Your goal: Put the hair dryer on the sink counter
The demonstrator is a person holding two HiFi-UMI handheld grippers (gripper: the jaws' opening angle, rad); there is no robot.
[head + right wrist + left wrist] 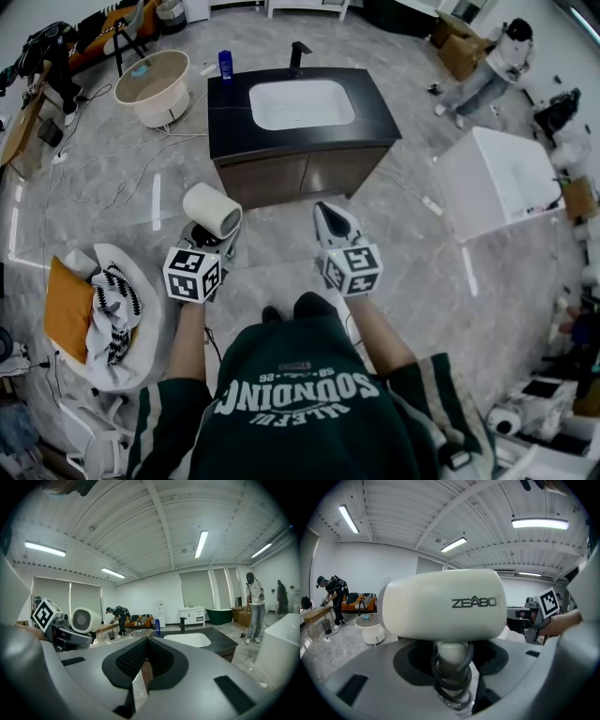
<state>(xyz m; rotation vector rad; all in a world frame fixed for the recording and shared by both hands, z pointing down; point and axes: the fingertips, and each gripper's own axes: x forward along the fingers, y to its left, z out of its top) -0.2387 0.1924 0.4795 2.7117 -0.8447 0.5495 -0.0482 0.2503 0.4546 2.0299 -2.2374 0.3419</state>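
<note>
A cream-white hair dryer [212, 209] with a barrel body is held upright by my left gripper [208, 242], whose jaws are shut on its handle. In the left gripper view the barrel [445, 604] fills the middle, and a dark cord is coiled round the handle [452, 665] between the jaws. My right gripper [335, 228] is shut and holds nothing; its jaws meet in the right gripper view [143, 665]. The dark sink counter [234, 108] with a white basin [301, 103] stands ahead of both grippers, about a step away.
A blue bottle [225, 64] and a black tap [299, 52] stand at the counter's back edge. A round cream tub [153, 87] is at the far left, a chair with clothes [108, 314] at the near left, a white box [506, 178] at the right. A person [492, 61] bends over far right.
</note>
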